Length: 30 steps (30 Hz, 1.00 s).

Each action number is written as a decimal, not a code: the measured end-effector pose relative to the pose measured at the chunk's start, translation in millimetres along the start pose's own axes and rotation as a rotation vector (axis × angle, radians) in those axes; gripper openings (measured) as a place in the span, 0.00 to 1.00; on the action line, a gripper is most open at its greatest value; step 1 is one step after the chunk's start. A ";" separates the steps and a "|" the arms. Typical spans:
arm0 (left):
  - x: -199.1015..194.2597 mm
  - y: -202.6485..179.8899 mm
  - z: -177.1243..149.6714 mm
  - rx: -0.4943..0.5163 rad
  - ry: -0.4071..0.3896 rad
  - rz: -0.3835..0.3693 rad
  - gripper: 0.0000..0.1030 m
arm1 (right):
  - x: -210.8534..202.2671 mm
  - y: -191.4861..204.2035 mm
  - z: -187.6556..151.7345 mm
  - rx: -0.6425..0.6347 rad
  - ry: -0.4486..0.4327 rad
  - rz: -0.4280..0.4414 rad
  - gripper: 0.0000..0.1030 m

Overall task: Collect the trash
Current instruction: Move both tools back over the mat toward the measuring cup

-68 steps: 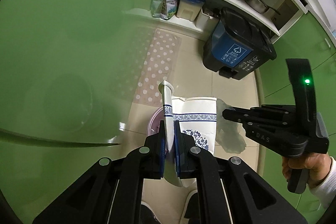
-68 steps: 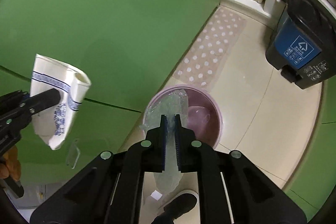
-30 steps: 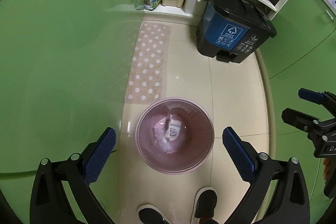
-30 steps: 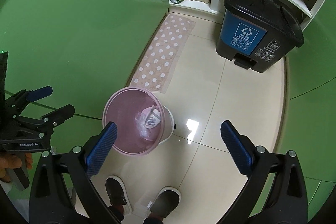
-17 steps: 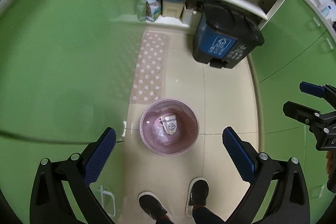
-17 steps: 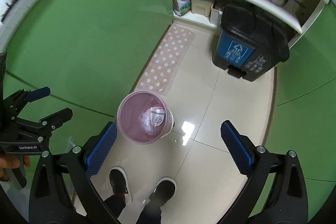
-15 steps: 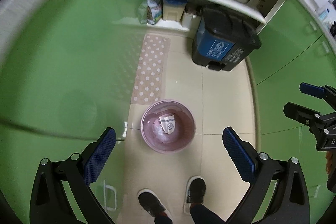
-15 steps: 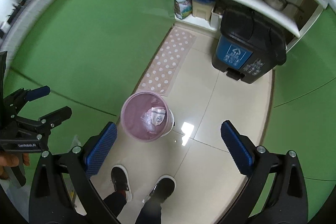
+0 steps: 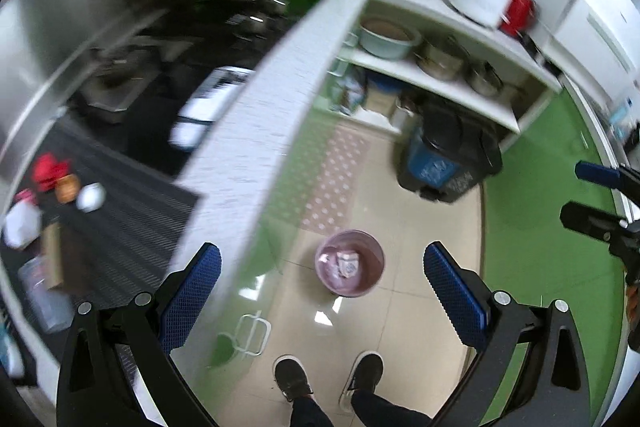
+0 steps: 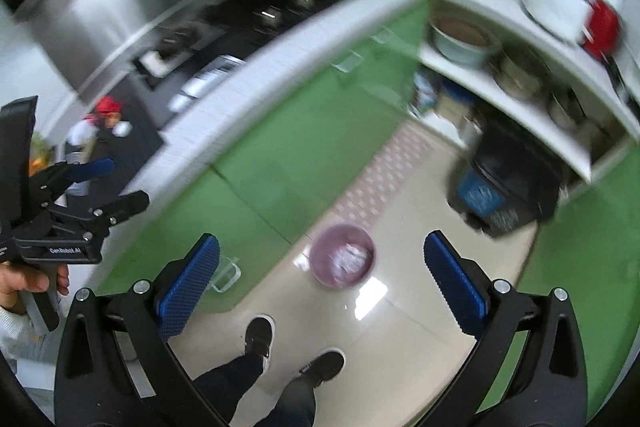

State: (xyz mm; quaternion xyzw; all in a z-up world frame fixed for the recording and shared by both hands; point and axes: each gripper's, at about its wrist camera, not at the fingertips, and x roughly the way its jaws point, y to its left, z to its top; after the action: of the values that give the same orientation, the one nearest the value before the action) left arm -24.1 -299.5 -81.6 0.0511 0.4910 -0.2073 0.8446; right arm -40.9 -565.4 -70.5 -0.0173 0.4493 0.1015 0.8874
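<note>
Both grippers, left gripper (image 9: 320, 291) and right gripper (image 10: 320, 279), gape wide and empty high above the pink bin (image 9: 349, 262) (trash inside), roughly equidistant

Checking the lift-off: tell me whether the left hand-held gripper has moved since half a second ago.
Yes. The left hand-held gripper has risen away from the pink bin, which now looks smaller, and the countertop has come into view.

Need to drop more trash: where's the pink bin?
In both wrist views the pink bin stands on the floor ahead of the person's shoes, below the polka-dot mat.
</note>
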 end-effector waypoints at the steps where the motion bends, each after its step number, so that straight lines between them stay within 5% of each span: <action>1: -10.9 8.4 -2.7 -0.019 -0.015 0.019 0.94 | -3.9 10.4 5.3 -0.025 -0.009 0.017 0.97; 14: -103.3 164.4 -52.8 -0.293 -0.077 0.269 0.94 | 22.1 172.6 63.9 -0.320 -0.018 0.217 0.97; 30: -56.5 258.8 -85.4 -0.346 0.043 0.234 0.94 | 77.8 300.7 82.4 -0.384 0.038 0.245 0.97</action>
State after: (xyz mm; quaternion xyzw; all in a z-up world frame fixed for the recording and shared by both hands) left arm -13.9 -22.6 -107.7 -0.0339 0.5280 -0.0193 0.8484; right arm 10.4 -248.2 -65.6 -0.1331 0.4371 0.2916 0.8403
